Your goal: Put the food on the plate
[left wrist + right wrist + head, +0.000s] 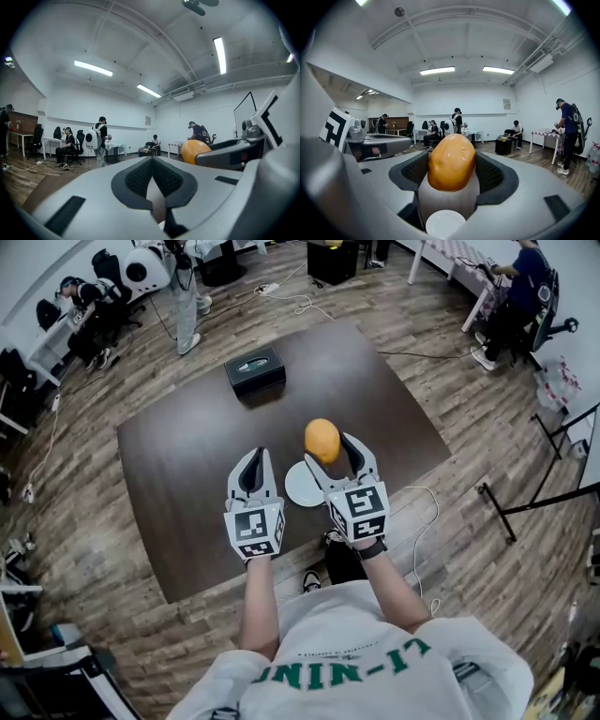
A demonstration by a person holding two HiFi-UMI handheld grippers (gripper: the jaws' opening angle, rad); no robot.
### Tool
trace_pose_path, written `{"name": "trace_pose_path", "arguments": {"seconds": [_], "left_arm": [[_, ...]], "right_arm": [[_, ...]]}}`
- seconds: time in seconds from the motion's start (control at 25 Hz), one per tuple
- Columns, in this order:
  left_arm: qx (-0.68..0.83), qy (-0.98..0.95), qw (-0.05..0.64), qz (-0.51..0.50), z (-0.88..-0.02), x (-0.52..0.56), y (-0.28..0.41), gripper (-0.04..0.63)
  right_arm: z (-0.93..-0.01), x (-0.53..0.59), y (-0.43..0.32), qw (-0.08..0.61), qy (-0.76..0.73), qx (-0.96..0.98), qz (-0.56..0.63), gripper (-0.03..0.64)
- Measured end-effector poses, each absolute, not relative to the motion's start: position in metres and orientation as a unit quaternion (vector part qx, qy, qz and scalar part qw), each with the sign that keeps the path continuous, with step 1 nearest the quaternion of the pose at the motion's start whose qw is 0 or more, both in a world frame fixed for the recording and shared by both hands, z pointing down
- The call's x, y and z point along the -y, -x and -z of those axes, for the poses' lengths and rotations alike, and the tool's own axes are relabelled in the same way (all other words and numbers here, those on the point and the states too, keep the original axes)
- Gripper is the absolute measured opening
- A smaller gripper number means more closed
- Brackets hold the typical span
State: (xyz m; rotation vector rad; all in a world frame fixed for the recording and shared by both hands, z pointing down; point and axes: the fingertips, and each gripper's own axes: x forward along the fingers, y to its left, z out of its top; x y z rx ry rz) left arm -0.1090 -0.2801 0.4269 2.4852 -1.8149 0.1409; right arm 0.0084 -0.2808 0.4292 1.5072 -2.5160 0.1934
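My right gripper (325,448) is shut on an orange, egg-shaped piece of food (322,440), held up above the dark brown table (187,456). The right gripper view shows both pads pressing the food (452,162) from the sides, with the small white plate (444,224) straight below it. From the head view the plate (298,486) lies on the table, partly hidden under the right gripper. My left gripper (254,468) hovers just left of the plate, its jaws closed together and empty. The left gripper view catches the food (193,151) off to its right.
A black box (255,369) sits at the far side of the table. Several people, desks and chairs stand around the room beyond the table. Cables lie on the wooden floor (309,306).
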Motion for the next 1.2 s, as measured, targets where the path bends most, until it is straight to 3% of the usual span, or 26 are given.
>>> {"name": "trace_pose_path", "arguments": {"seconds": [0.2,0.68,1.2], "left_arm": [[0.574,-0.815,0.051,-0.067,-0.461,0.318,0.099,0.014],[0.609,-0.779,0.130,-0.069,-0.533,0.350,0.119,0.014],[0.580,-0.775,0.210,-0.140,-0.636,0.349,0.110,0.014]], "right_arm": [[-0.457,0.319,-0.004,0.113,-0.487,0.861,-0.092,0.318],[-0.559,0.350,0.007,0.229,-0.445,0.852,-0.156,0.319],[-0.663,0.351,0.016,0.261,-0.404,0.837,-0.262,0.322]]}}
